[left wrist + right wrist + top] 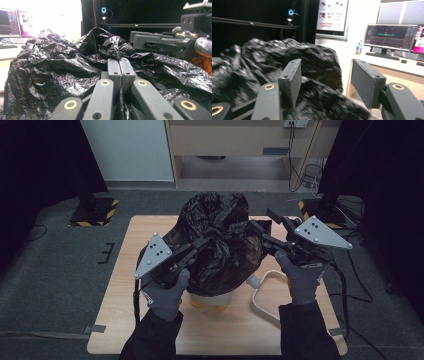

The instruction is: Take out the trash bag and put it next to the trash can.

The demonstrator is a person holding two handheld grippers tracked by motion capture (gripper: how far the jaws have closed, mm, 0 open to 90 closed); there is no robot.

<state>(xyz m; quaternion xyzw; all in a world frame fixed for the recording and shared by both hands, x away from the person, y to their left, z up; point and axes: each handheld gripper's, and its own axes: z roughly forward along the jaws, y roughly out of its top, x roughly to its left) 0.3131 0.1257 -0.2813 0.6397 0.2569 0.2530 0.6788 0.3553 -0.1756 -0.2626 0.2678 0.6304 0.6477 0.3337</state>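
While crumpled over the white bin (215, 298), black bag (220, 240): left gripper (204, 241) jaws pinching its plastic, right gripper (260, 231) jaws wide, empty.

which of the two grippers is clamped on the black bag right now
The left gripper: its jaws are pressed together on a fold of the black bag. The right gripper stands open beside the bag, gripping nothing.

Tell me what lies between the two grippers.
The crumpled black plastic bag, draped over a white bin, lies between the left gripper and the right gripper, as the high view shows.
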